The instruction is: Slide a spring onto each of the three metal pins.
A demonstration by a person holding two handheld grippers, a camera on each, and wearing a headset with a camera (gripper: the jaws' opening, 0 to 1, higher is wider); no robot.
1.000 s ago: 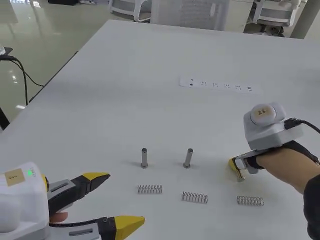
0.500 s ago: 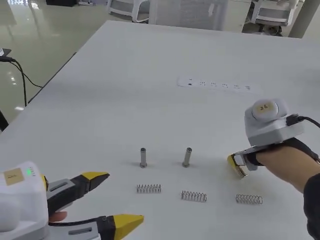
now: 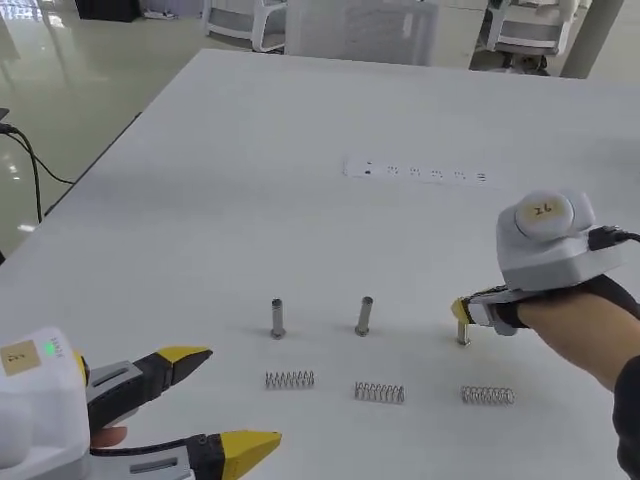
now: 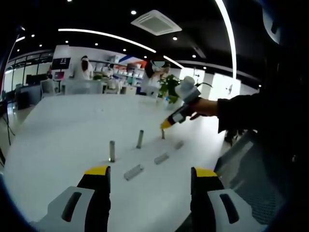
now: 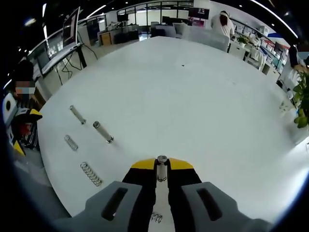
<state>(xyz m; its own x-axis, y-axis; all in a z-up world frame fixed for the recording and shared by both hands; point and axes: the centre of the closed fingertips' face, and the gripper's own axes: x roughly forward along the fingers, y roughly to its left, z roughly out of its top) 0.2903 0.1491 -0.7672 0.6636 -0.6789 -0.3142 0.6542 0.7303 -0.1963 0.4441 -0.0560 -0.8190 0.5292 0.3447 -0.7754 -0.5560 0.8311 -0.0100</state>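
While the left tool (image 4: 150, 172) gapes wide, the right tool (image 5: 161, 167) pinches a pin (image 5: 161, 160) between its tips.

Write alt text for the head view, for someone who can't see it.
The right hand-held gripper is shut on an upright metal pin at a white table. Two more pins stand beside it, three springs lying in a row nearer. The left hand-held gripper is open, lower left.

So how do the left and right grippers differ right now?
The left gripper has its jaws wide apart and holds nothing; the right gripper is shut on a metal pin, held upright. The left gripper hangs on the near side of the springs; the right gripper is to the right of the two standing pins. Both have yellow-tipped jaws.
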